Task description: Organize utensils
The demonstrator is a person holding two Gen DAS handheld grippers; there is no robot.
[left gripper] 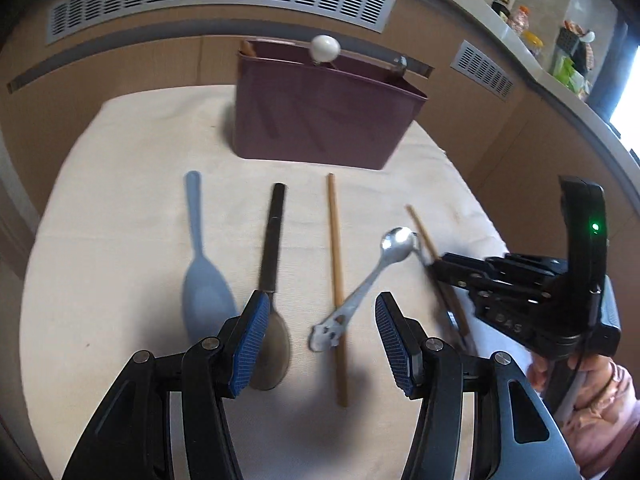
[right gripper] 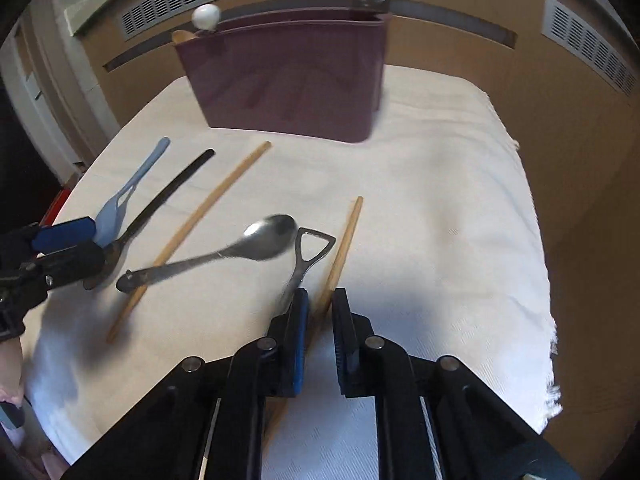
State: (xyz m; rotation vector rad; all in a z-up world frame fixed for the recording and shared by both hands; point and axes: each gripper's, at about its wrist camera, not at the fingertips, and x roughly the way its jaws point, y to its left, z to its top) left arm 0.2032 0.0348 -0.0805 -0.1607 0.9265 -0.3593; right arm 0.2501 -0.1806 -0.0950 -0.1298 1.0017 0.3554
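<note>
box (left gripper: 320, 120) dark purple-red | cloth (left gripper: 120, 240) creamy white | flat scoop (left gripper: 202, 280) light blue | long spoon (left gripper: 274, 240) black handle, shiny brown-grey bowl | small spoon (left gripper: 394, 242) shiny silver | sticks (left gripper: 336, 260) light brown | finger pads (left gripper: 250, 344) blue with tiny lines | gripper arms black | ball (left gripper: 325, 47) in box white

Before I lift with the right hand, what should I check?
1. Chopstick lies between the right gripper fingers: ok.
2. Fingers clamped on it: cannot tell, a narrow gap shows.
3. Shovel-handled utensil clear of the fingers: not ok, it runs right beside one.
4. Left gripper open and holding nothing: ok.
5. Purple bin upright: ok.
6. Silver spoon at rest: cannot tell, it is blurred.
</note>
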